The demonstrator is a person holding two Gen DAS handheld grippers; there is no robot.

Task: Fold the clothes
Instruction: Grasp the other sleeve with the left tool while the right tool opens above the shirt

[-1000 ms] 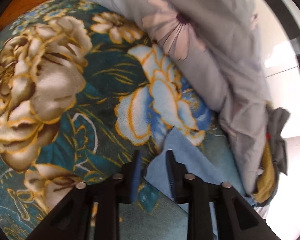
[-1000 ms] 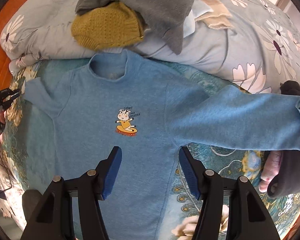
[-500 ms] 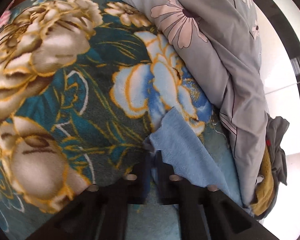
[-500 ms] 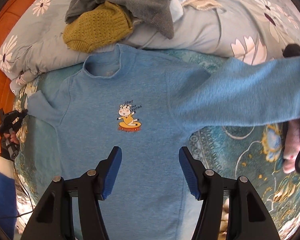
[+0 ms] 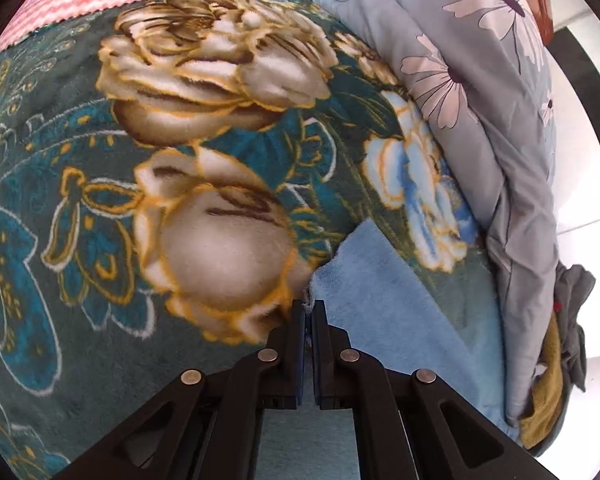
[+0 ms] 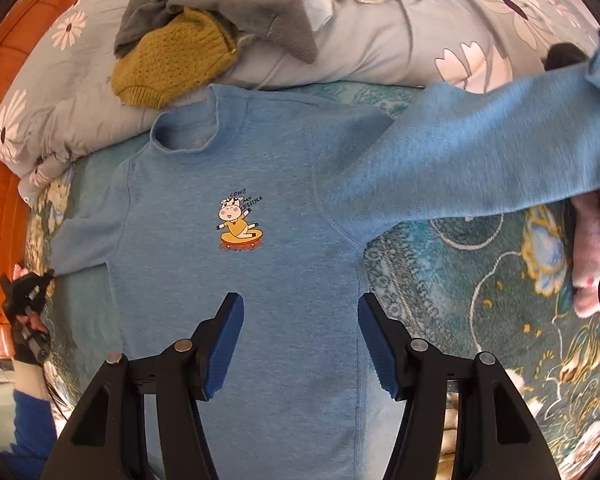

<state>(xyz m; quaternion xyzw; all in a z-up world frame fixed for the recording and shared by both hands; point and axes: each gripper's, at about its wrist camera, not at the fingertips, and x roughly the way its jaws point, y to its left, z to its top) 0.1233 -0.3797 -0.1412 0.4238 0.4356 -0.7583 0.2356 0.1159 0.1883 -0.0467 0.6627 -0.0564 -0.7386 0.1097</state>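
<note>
Sleeve cuff (image 5: 320, 280) sits pinched in the left gripper (image 5: 309, 312), the blue sweater (image 6: 260, 184) stretching rightward; the right gripper (image 6: 300, 344) hovers spread over its hem.

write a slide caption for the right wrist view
Open right gripper above the blue top spread flat on the floral blanket.

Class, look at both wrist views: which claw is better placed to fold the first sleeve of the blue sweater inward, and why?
Probably the left. The left claw is already shut on the blue sweater at its sleeve cuff, ready to carry it inward. The right claw is open above the sweater's body, gripping nothing.
</note>
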